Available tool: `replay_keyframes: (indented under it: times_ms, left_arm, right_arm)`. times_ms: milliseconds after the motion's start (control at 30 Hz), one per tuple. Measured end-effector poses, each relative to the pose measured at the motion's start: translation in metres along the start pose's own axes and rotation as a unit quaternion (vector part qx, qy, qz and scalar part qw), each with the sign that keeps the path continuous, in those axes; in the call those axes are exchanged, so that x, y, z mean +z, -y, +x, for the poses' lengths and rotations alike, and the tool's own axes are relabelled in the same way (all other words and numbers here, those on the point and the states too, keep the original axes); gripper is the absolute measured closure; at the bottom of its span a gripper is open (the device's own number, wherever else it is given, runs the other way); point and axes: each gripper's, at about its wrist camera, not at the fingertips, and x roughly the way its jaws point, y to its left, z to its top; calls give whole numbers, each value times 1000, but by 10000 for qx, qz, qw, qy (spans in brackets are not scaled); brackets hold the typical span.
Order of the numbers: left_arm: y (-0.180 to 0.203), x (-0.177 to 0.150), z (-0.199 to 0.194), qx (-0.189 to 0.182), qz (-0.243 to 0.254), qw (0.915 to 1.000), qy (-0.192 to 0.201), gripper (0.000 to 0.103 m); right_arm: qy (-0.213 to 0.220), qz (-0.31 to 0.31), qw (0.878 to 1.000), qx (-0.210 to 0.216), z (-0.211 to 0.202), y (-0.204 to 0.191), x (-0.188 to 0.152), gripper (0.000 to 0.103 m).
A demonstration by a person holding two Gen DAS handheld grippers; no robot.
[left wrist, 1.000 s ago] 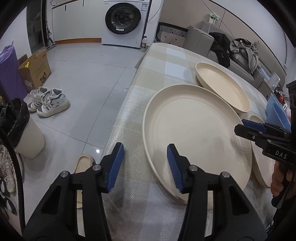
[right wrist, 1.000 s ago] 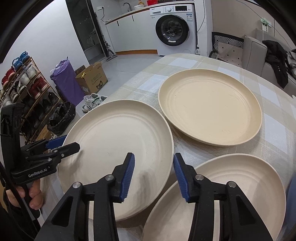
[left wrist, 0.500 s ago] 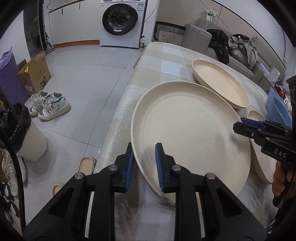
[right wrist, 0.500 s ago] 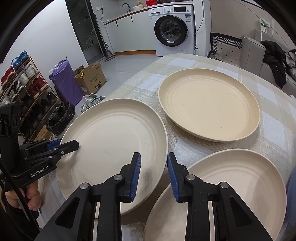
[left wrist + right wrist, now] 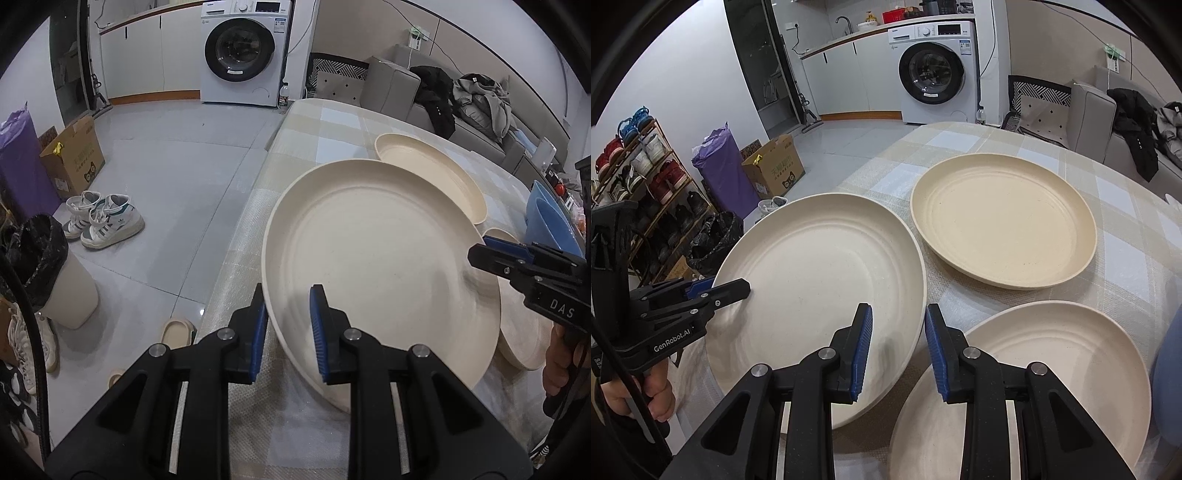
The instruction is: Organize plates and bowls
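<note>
Checked cloth covers our counter. Our left gripper and right gripper each pinch the big plate by opposite rims. Uneven lifting could tip it onto the near plate.

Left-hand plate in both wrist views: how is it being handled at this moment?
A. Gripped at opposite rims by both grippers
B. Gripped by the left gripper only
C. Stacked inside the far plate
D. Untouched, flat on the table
A. The left gripper clamps the near rim of the left-hand plate, and the right gripper clamps its opposite rim.
</note>
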Motion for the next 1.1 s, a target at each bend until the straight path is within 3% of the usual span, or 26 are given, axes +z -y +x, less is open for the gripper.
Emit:
replay_keyframes:
  times_ms: [500,1100]
  left_arm:
    - [19,-1,-44,-110,149,9995,270,84]
    - [86,-7,-73,-290,556,9972,409,84]
  right_arm:
    - [392,23,9992,-116,-50,-6,-7,73]
    - [731,305,9965,-255,-104,13,-30,72]
